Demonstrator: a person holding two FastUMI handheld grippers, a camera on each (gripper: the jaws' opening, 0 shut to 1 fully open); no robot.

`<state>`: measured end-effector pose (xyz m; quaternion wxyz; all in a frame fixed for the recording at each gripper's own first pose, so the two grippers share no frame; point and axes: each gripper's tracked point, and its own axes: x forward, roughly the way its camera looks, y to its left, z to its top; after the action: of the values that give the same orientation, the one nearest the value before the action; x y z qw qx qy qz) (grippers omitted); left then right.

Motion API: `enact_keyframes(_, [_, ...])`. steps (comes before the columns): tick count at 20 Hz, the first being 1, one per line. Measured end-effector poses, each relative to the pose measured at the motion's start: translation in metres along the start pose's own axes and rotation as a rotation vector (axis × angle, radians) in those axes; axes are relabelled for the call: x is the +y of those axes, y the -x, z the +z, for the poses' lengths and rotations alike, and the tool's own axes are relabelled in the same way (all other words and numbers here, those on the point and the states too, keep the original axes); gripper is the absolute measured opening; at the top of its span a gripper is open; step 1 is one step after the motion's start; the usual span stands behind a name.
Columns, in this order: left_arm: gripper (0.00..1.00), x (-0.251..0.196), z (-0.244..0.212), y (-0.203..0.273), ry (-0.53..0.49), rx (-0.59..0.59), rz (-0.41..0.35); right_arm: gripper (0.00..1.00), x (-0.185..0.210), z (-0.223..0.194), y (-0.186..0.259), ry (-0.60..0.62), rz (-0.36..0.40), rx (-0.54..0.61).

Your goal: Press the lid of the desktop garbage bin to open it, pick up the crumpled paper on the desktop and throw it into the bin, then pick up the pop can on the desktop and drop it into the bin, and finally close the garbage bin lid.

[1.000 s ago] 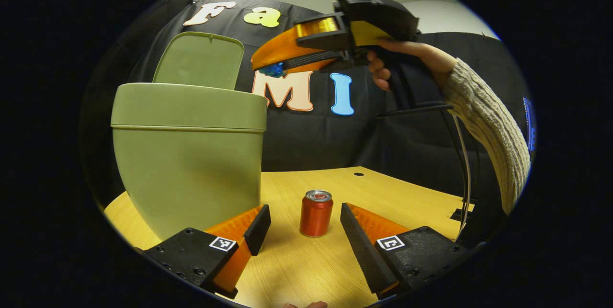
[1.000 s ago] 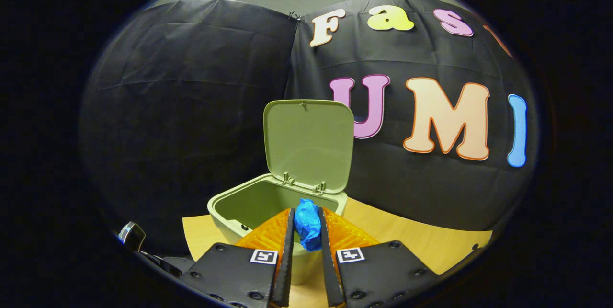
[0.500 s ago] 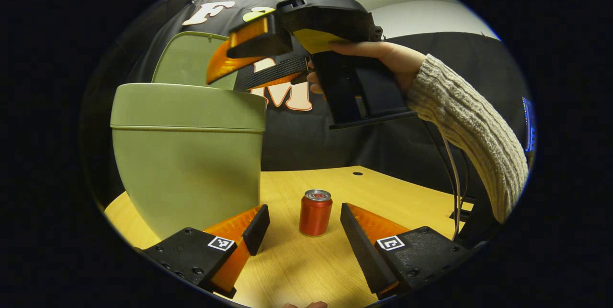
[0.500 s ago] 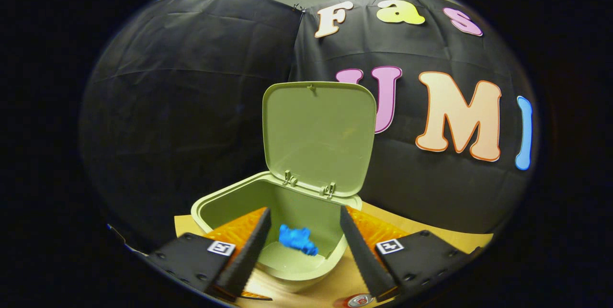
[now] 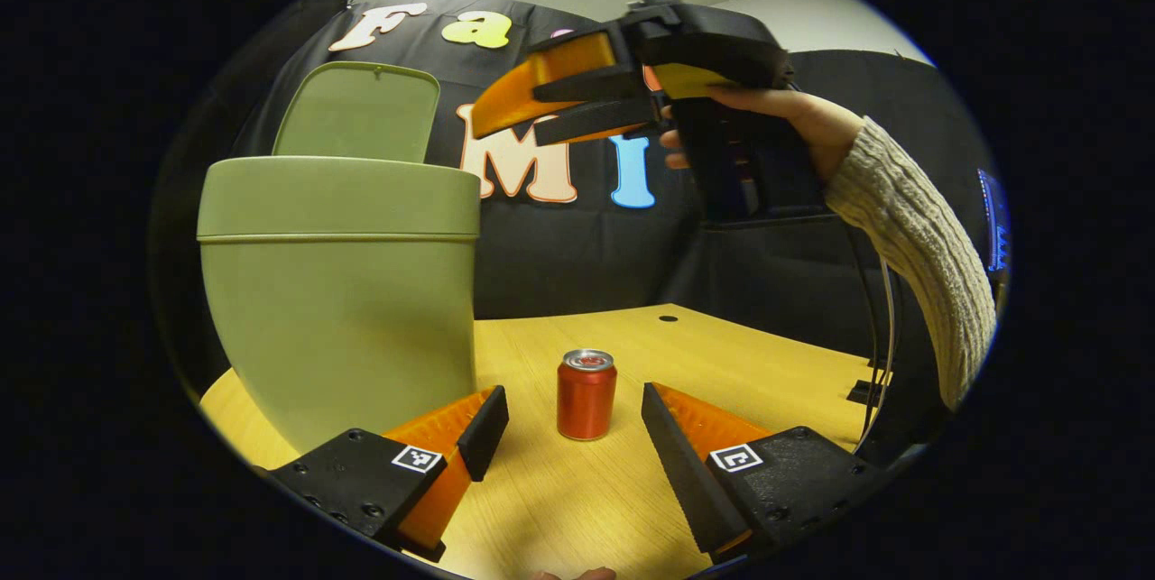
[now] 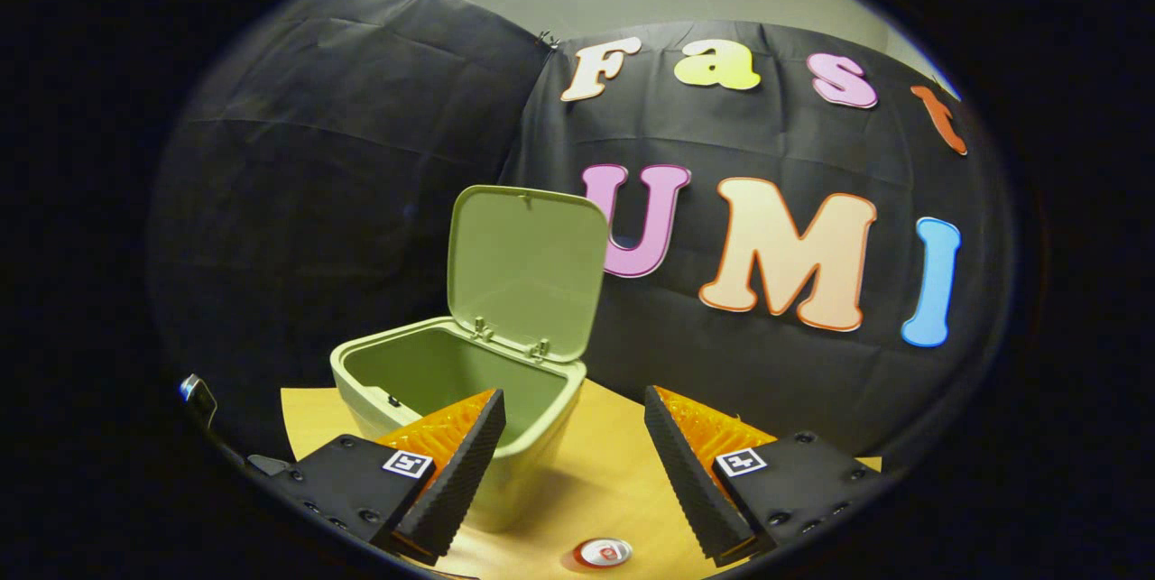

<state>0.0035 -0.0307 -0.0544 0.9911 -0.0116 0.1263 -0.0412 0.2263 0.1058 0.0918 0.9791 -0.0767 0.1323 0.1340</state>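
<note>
Gone from between the right gripper's (image 6: 575, 436) fingers is the blue crumpled paper, which a second ago was pinched there and half a second ago lay inside the bin (image 6: 532, 445); now the right gripper view sees the bin's green inner wall but not its floor, so the paper is out of sight. That gripper has drawn back and up from the opening, its jaws spread wide with nothing between them.

From the right gripper view the bin stands open on the table (image 6: 614, 490), its lid (image 6: 528, 269) upright on its hinges at the back rim, and the silver top of the can (image 6: 606, 551) peeks in at the very bottom edge. The left gripper view gives the other side: the bin's (image 5: 338, 291) outer wall, tall and close on the left, the lid (image 5: 356, 111) rising behind it, and nothing of the inside.

The red can (image 5: 586, 394) stands upright on the yellow wooden table (image 5: 722, 363), just right of the bin and apart from it. The left gripper (image 5: 575, 431) sits low before the can, jaws open, the can framed between the fingers but beyond their tips, untouched.

High on the right in that view, a hand (image 5: 794, 115) in a knitted sleeve (image 5: 920, 237) holds the right gripper (image 5: 505, 111) above and right of the bin.
</note>
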Motion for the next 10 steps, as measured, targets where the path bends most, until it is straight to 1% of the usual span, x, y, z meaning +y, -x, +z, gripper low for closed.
enact_keyframes(2, [0.92,-0.001,-0.006,-0.002,0.0,0.018,0.0,0.98,-0.022,-0.008,0.027,-0.013,-0.043,-0.017])
enact_keyframes(3, [0.92,-0.001,-0.008,-0.005,0.002,0.024,-0.005,1.0,-0.034,-0.012,0.042,-0.016,-0.071,-0.029])
enact_keyframes(4, [0.92,-0.003,-0.011,-0.008,0.003,0.033,-0.013,1.0,-0.048,-0.018,0.058,-0.018,-0.105,-0.037])
enact_keyframes(5, [0.92,-0.003,-0.013,-0.01,0.006,0.04,-0.019,0.98,-0.059,-0.027,0.073,-0.02,-0.137,-0.046])
enact_keyframes(6, [0.92,-0.003,-0.016,-0.013,0.013,0.049,-0.022,1.0,-0.068,-0.032,0.089,-0.023,-0.164,-0.059])
enact_keyframes(7, [0.92,-0.002,-0.019,-0.017,0.021,0.061,-0.024,0.98,-0.072,-0.039,0.104,-0.026,-0.185,-0.071])
enact_keyframes(10, [0.92,-0.003,-0.028,-0.029,0.034,0.1,-0.031,0.98,-0.077,-0.062,0.145,-0.053,-0.219,-0.117])
